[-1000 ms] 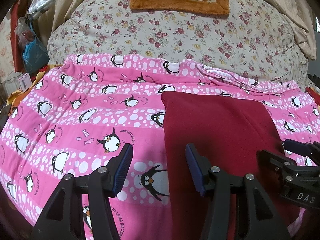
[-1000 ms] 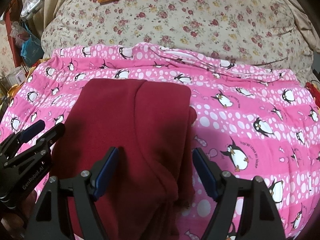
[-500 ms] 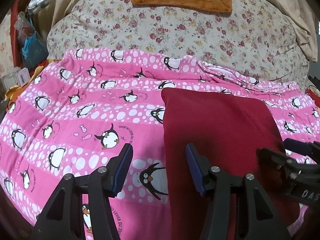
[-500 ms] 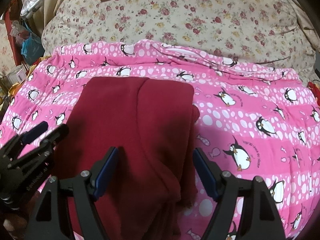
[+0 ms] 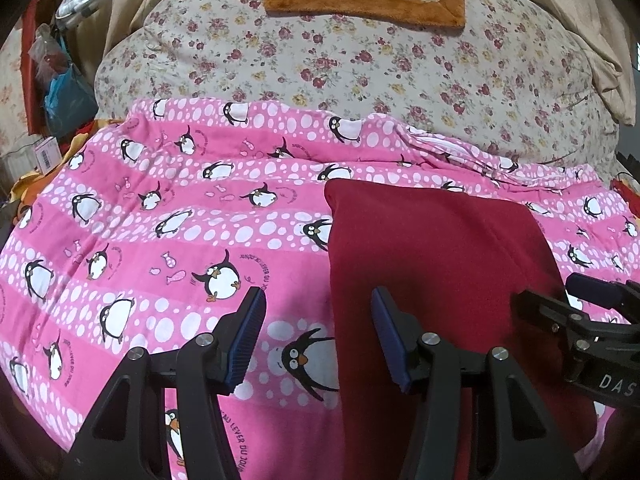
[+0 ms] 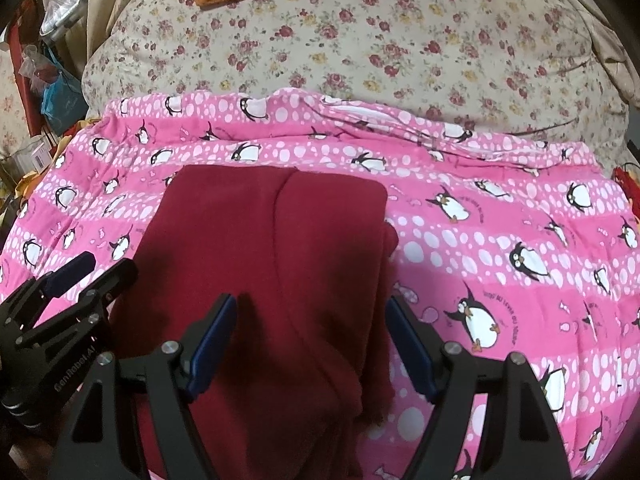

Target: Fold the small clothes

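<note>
A: Nothing has moved since a second ago; both grippers hang where they were, and the dark red fleece garment (image 6: 272,264) lies just as it lay on the pink penguin-print blanket (image 5: 168,240) spread over the bed.

B: How do the fingers stand?

A: The left gripper (image 5: 318,336) holds its blue-padded fingers (image 5: 250,332) partly apart, astride the garment's left edge, with nothing pressed between them. The right gripper (image 6: 308,344) stands wider, above the garment's near right part, also empty.

B: And the cloth itself?

A: It looks already folded lengthwise: one layer overlaps the other along a ridge down the middle, and the far end is squared off. I judge it soft, light and limp, thick enough to keep a fold but liable to sag and slide open if lifted by a single layer.

B: So where would you take hold?

A: At the near corners, pinching through both layers, one gripper per side. The floral quilt (image 5: 360,80) behind stays clear of it.
</note>
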Tool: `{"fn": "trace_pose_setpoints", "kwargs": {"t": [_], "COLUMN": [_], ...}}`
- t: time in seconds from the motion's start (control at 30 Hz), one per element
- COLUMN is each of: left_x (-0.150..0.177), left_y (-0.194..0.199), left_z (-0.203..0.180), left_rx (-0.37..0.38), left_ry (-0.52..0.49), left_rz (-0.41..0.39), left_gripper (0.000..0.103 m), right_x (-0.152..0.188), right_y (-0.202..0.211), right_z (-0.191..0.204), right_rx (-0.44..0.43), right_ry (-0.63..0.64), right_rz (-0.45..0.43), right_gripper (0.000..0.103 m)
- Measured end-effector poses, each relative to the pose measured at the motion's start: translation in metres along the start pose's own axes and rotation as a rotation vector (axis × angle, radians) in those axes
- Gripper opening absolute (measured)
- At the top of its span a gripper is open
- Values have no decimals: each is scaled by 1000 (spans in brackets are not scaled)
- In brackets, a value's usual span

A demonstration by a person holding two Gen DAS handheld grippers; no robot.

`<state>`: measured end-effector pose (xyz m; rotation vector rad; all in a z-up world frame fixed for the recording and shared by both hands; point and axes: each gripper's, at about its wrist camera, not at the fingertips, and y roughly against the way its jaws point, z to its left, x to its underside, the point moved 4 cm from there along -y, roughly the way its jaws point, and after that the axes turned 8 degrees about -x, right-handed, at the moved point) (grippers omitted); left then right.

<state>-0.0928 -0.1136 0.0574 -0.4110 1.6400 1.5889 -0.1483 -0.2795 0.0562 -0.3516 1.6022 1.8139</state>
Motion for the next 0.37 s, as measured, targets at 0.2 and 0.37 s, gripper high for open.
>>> {"fn": "trace_pose_setpoints", "kwargs": {"t": [0.2, 0.37], "left_x": [0, -2], "left_y": [4, 7], "left_z": [0, 4], "left_rx": [-11, 4], "left_ry": [-15, -24], "left_rz": [-28, -41], "left_gripper": [33, 33], "right_x": [2, 2], "right_y": [0, 3], "right_z": [0, -2], "right_rx": [-1, -4], "right_ry": [0, 4], "right_rz": [1, -10], "right_gripper": [79, 79]}}
